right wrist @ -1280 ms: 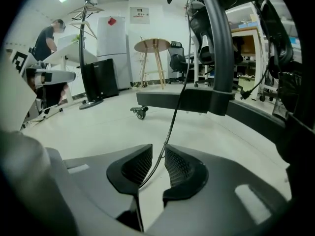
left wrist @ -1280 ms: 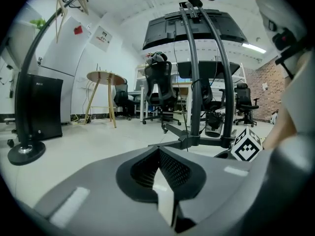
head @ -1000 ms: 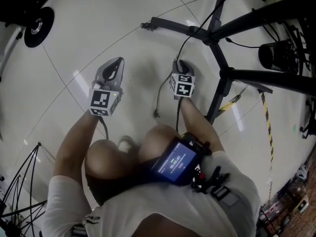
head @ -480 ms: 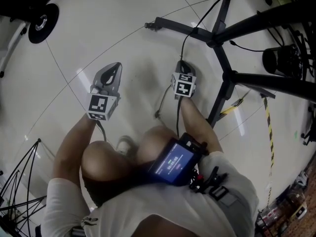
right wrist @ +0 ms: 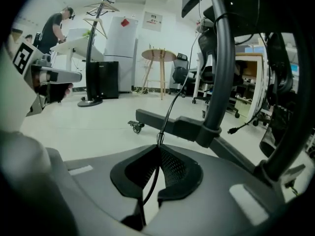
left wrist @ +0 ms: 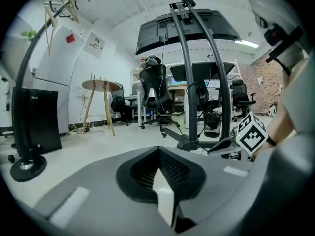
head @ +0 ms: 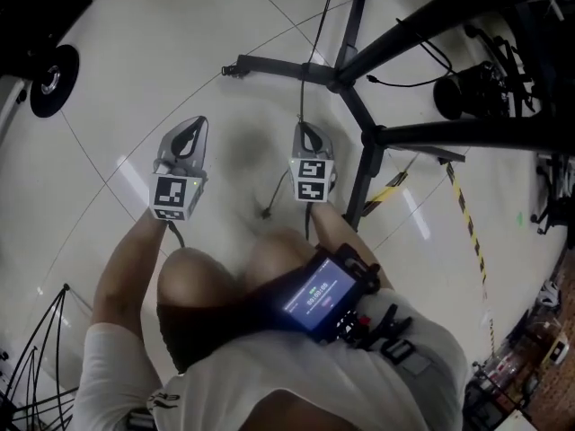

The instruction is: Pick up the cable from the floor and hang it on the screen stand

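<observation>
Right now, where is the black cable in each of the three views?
Head view: the cable runs from the right gripper up the centre; its loose end shows lower left of the gripper.
Left gripper view: too thin to make out; only the right gripper shows, at right.
Right gripper view: centre, pinched between the fingers, rising up the picture.
Shared landmark: the black screen stand.
</observation>
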The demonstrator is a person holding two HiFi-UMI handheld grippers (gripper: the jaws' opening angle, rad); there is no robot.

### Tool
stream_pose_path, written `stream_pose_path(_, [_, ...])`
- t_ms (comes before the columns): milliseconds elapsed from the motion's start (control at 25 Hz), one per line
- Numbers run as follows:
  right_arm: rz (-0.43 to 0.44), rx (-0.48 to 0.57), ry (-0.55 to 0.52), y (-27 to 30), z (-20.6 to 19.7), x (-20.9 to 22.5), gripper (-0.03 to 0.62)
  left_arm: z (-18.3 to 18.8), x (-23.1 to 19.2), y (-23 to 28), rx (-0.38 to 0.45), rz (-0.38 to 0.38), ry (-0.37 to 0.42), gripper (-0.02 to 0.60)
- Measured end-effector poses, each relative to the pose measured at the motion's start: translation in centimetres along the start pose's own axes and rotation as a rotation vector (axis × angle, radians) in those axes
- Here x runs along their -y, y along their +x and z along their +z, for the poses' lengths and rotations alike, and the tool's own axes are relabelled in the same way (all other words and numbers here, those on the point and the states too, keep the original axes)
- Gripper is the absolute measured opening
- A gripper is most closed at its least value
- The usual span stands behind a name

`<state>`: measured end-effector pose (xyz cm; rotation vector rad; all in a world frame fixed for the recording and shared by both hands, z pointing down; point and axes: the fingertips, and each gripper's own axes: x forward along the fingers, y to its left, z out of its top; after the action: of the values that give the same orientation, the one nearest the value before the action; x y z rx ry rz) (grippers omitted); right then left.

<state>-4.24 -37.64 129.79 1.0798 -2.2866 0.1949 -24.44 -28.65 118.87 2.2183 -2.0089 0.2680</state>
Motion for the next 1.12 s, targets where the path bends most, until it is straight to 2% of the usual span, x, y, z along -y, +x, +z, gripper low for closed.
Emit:
stream_pose_path(120, [-0.024,0.033,-0.029,-2.6,3.1,0.6,0.029,2.2,0.3,0.4,0.016,-0.018,0.018,0.003])
stream_pose_path(360, [0.020,0.065,-0.081,-8.9,10.8,-0.4,0.029,9.0,1.2,-1.0,-0.022,-0.016,0.027,0.003])
stream_pose_path(520, [0.024,0.076,-0.098,-14.2,16.8,-0.1,0.029,17.5,2.3,-2.2,0.015,-0.033,0.039,0.003])
stream_pose_path(680, [0.006,0.101,-0.113,-20.0,23.9,1.3,0.029,25.0,3.1,-3.9,0.006,-0.039,0.016,0.003])
stream_pose_path(920, [-0.016,0.162,-0.141,-29.7,36.2,3.2,0.029,39.3,4.4,-7.0,0.071,-0.054,0.004,0.003])
stream_pose_path(1120, [-0.046,0.232,-0.180,-37.0,46.6,5.0,0.029,49.6,4.8,-9.6,0.103,-0.052,-0.008,0.003])
